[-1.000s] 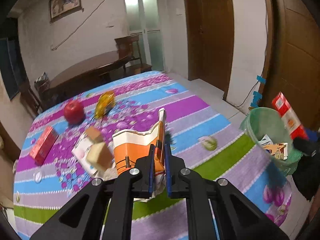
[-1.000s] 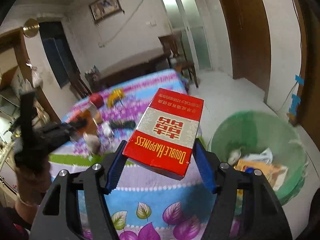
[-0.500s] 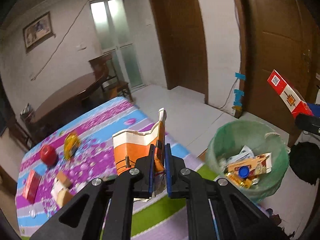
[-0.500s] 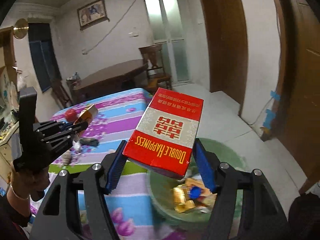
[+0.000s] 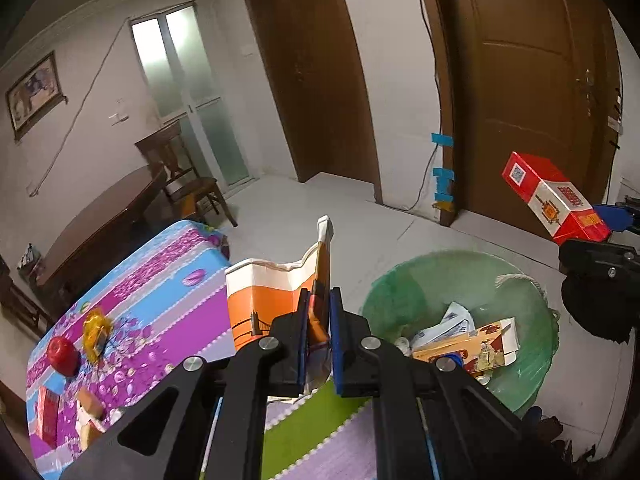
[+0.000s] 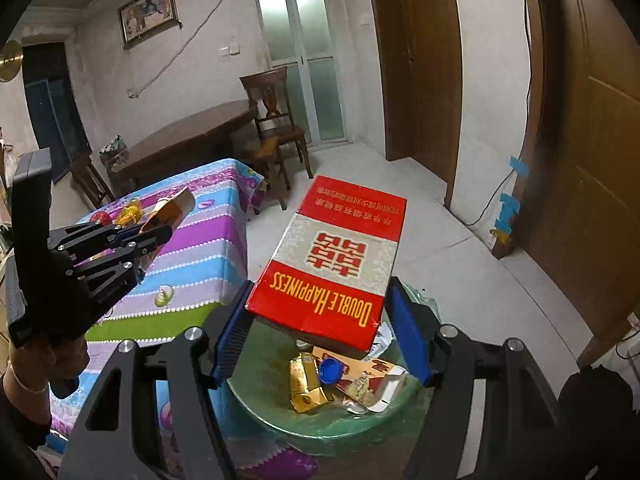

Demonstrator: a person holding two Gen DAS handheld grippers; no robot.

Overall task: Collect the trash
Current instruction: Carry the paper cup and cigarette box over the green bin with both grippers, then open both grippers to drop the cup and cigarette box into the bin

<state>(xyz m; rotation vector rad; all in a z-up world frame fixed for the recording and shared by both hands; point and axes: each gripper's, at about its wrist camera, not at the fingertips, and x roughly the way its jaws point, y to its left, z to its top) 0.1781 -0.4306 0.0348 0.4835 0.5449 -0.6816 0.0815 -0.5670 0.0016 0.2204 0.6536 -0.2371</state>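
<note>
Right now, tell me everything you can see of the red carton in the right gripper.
The red carton is a long flat cardboard box, red at both ends with a pale patterned middle band, red characters and gold "Double Happiness" lettering. One end face carries a QR code. The right gripper clamps its near end between blue jaws, holding it tilted, far end up, above the green trash bin.

One green bin (image 5: 392,304), two tools, one red apple (image 5: 62,356). Two brown doors (image 5: 532,92), one wooden chair (image 6: 276,120), one picture (image 6: 148,12).
</note>
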